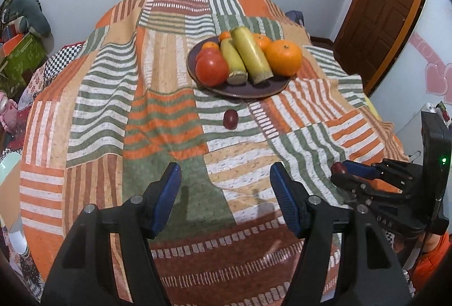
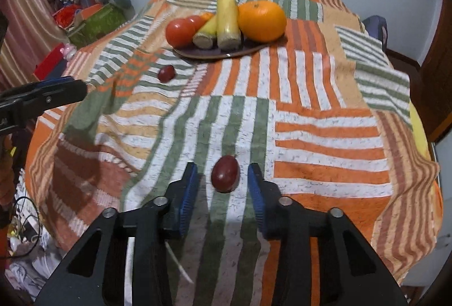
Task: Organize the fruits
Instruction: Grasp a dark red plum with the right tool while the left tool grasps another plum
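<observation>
Right wrist view is showing my right tongs (image 2: 223, 187) spread around a small dark red fruit (image 2: 225, 174) — a plum or date, I cannot tell which — with a gap on each side, so the pads are not yet touching it. It is lying on the striped cloth (image 2: 325, 136) of the tabletop, well short of the plate (image 2: 214, 53) sitting up at 12 o'clock.

I am judging the step in hand to be the pinch. The fruit is smooth and egg-shaped, so I am aiming to close across its widest part, pads level, slowly — too near the tip and it may squirt forward. The cloth is wrinkled and soft, so I am keeping the tips just off it to avoid dragging a fold along.

A second red fruit (image 2: 166, 73) is waiting at about 11 o'clock, near the plate's front edge. The plate is already crowded with a tomato (image 2: 180, 32), two yellow-green stalk pieces (image 2: 227, 19) and a large orange (image 2: 262, 20); the free spot looks to be the front rim.

My left tongs (image 1: 226, 193) are hanging released and empty above the cloth.
</observation>
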`<state>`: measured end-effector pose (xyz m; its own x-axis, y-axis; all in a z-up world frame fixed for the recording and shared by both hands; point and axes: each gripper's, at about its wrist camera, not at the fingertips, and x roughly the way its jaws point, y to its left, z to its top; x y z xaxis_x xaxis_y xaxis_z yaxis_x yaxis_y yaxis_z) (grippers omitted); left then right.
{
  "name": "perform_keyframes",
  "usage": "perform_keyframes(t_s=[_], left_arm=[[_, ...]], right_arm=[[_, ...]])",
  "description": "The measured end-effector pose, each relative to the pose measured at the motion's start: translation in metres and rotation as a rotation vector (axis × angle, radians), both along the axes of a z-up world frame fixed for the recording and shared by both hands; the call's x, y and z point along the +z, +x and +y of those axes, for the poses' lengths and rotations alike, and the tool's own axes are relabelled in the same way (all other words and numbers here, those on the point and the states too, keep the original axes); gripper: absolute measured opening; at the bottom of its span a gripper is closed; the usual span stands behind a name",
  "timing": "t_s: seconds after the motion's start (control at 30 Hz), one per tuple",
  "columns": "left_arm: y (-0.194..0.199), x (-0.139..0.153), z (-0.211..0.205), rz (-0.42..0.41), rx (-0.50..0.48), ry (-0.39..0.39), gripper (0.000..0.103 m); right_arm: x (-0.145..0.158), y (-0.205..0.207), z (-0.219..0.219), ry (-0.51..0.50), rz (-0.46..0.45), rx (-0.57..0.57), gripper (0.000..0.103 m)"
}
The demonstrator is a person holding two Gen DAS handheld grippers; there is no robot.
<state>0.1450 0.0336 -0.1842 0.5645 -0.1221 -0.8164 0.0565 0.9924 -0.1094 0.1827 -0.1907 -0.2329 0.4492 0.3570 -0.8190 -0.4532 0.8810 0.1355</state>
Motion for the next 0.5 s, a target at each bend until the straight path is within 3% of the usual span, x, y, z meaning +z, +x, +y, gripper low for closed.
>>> perform_keyframes(t_s=[0.1, 0.37, 0.5], left_arm=[[0.005, -0.008, -0.001, 0.015, -0.002, 0.005, 0.065], [0.03, -0.023, -0.006, 0.035, -0.007, 0.025, 0.065], [0.048, -0.027, -0.009, 0.032, -0.012, 0.033, 0.056]], right_arm=[[0.001, 0.0, -0.002, 0.02, -0.005, 0.016, 0.018], [0.015, 0.007, -0.004, 0.042, -0.041, 0.024, 0.018], [0.027, 0.017, -0.005, 0.06, -0.067, 0.019, 0.018]])
